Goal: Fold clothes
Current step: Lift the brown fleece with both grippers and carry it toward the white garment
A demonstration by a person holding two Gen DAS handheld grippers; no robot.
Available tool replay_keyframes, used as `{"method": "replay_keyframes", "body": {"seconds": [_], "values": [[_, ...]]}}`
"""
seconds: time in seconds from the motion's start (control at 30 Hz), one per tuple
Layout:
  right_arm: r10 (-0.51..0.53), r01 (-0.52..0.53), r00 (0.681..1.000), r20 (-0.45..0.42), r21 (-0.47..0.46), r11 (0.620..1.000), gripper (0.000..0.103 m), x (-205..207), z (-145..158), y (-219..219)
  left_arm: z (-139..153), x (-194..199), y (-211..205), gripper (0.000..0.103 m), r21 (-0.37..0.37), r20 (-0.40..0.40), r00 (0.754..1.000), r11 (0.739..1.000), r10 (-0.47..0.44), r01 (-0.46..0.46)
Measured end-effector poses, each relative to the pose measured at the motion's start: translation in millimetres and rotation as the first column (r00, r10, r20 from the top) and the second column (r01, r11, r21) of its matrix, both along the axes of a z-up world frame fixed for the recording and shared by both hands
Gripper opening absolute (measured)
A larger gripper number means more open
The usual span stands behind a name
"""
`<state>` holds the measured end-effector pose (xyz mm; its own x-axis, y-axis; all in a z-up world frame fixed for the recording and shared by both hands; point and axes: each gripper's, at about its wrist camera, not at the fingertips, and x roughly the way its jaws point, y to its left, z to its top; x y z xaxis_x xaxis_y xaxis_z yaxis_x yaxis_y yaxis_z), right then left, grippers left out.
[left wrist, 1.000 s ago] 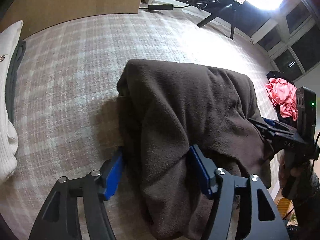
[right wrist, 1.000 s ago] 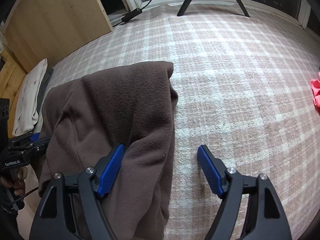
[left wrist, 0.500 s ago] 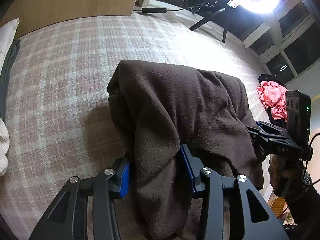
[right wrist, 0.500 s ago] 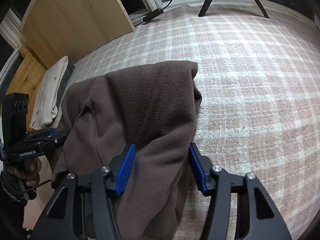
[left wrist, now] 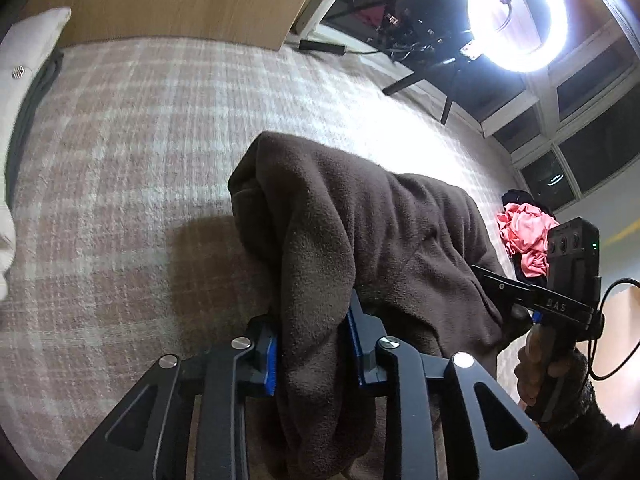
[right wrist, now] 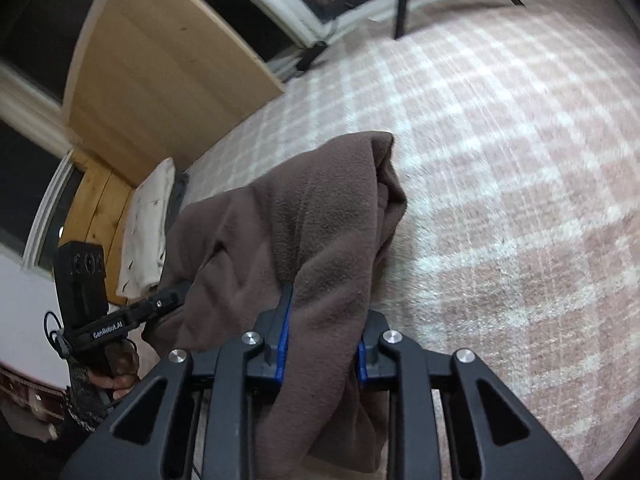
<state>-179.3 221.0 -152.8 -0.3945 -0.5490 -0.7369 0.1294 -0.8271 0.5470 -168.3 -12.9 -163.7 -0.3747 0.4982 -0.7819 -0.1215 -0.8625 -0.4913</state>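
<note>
A brown fleece garment (left wrist: pixel 360 240) is held bunched over a pink-and-white plaid bed cover (left wrist: pixel 120 152), its near end raised and draped, its far folded corner toward 12 o'clock in both wrist views. The left hand-held gripper (left wrist: pixel 312 344) is pressed onto a thick fold of the fleece, which hangs between its blue-padded fingers (left wrist: pixel 271 360) and spills below them. The right hand-held gripper (right wrist: pixel 320 340) is likewise pinched on the opposite fold of the garment (right wrist: pixel 304 248), the cloth trailing down past its black frame. In the left wrist view the right hand-held gripper is seen at 3 o'clock, gripped by a hand (left wrist: pixel 548 364) in a dark knitted sleeve. Open plaid surface is seen from 9 to 12 o'clock of the garment in the left view and from 12 to 4 o'clock in the right view. A crumpled pink garment (left wrist: pixel 524 240) lies near the bed's edge at 3 o'clock in the left view, apart from the fleece. A folded white knitted item (right wrist: pixel 146 228) is laid along the bed's side at 9 o'clock in the right view, beside a light wooden panel (right wrist: pixel 160 68). A ring light (left wrist: pixel 516 16) glares at 1 o'clock in the left view. The fleece is matte, nappy and softly creased.
</note>
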Motion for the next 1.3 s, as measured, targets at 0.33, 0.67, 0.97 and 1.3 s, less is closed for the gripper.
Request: {"method": "replay_keyframes", "body": {"seconds": [0.33,0.67,0.97,1.3], "values": [[0.071,-0.073,0.993,-0.099,-0.013,0.997,0.023,5.5,49.0,-28.7,44.9,29.6,-6.0,0.021,-0.035,-0.093,0.996,0.999,0.009,-0.012],[0.17,-0.18,0.963,-0.208,-0.03,0.983,0.023,10.5,101.0,-108.9,101.0,63.3,-84.9,0.021,-0.054,-0.208,0.974,0.993,0.095,-0.108],[0.224,-0.238,0.943,-0.248,-0.031,0.971,0.023,-23.0,107.6,-276.0,136.0,61.9,-250.1,0.021,-0.166,-0.269,0.956,0.972,0.119,-0.168],[0.225,-0.226,0.959,-0.172,0.015,0.974,0.023,-95.9,67.6,-379.8,117.2,-6.5,-376.4,0.021,-0.26,-0.252,0.959,0.946,0.127,-0.194]]}}
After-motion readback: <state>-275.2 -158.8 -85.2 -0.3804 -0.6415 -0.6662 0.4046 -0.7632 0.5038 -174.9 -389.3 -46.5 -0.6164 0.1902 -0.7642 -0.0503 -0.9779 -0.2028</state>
